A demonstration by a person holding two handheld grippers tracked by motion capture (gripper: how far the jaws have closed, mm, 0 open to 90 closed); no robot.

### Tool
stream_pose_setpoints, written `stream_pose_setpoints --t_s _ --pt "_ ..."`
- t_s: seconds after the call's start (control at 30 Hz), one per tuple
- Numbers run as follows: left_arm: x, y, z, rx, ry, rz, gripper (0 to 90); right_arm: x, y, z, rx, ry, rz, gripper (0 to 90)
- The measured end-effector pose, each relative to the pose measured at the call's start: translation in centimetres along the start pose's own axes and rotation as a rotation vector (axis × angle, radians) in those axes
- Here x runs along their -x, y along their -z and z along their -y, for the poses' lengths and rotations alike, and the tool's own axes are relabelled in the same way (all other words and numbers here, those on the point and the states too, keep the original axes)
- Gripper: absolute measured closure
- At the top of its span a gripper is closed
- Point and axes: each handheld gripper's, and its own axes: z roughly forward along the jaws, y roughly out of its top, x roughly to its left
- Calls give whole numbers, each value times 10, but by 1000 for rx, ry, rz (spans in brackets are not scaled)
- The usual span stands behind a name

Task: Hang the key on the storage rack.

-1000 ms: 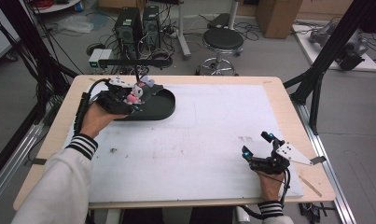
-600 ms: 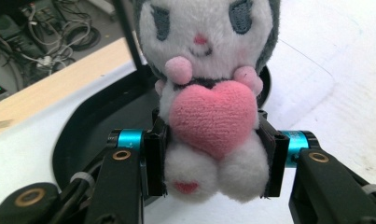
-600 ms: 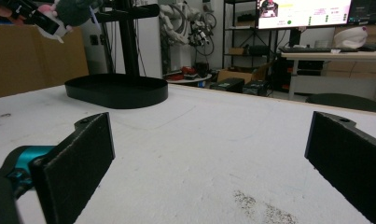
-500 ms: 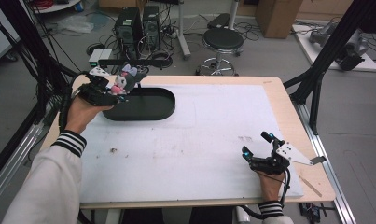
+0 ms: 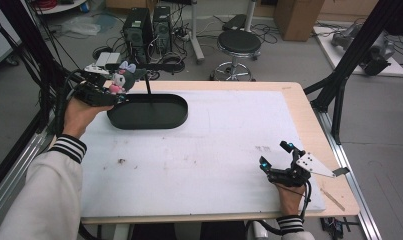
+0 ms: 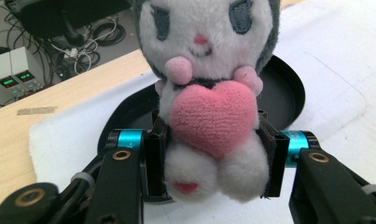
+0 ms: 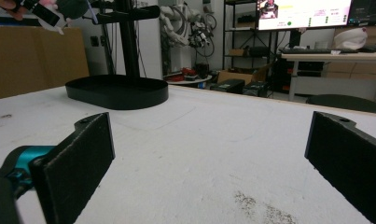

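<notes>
plush toy (image 6: 209, 112) clenched in left gripper (image 5: 96, 90) jaws, lifted at upper left | black tray (image 5: 148, 111) vacated | right gripper (image 5: 284, 167) jaws released, idle lower right | set-down left

Even indoor light, soft shadows, slightly blurred frames.

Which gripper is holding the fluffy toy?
The left gripper, up beside the black tray. Its fingers squeeze the plush toy; the right gripper sits open and empty on the table.
</notes>
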Motion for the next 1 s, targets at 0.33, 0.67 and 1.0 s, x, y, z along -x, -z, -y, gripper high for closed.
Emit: stream_pose_setpoints --t_s 0.33,0.67,1.0 --pt "-7 -3 -1 -2 24 -17 556 1 0 0 7 -5 -1 3" --pt "-11 -10 -3 25 49 -19 556 1 0 0 7 -6 0 3" --pt "-14 -13 -4 56 64 -19 555 1 0 0 7 -5 0 3"
